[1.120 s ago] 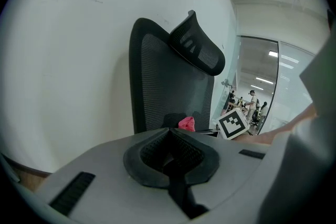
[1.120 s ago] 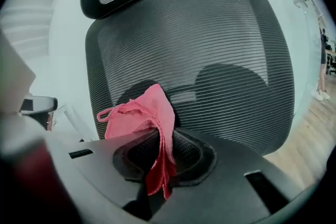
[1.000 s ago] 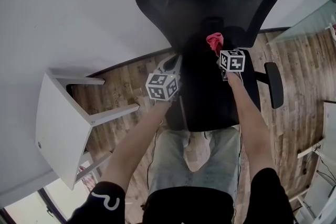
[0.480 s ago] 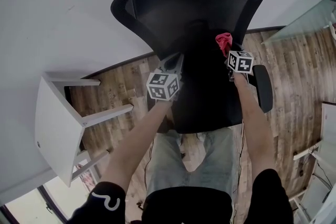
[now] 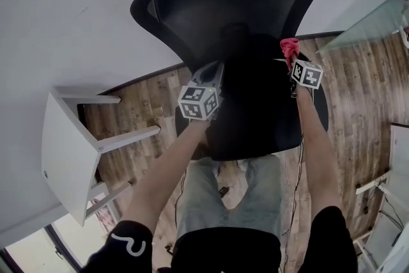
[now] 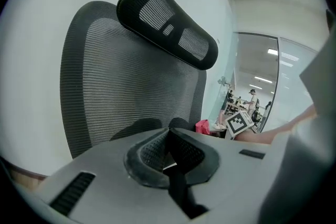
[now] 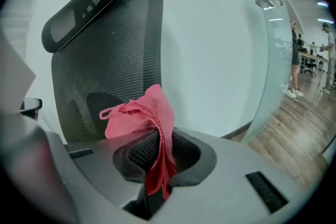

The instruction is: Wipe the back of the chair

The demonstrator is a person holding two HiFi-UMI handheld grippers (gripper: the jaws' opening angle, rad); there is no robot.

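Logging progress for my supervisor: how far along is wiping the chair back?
Done: the pink cloth is clamped in the right gripper. In hand: it is held near an edge of the mesh backrest, contact unclear. Left: the wiping itself; the left gripper is shut, empty.

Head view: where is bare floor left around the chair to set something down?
Floor is bare between table and chair, and between chair and glass wall. The seat is crowded by the left gripper and right gripper holding the cloth.
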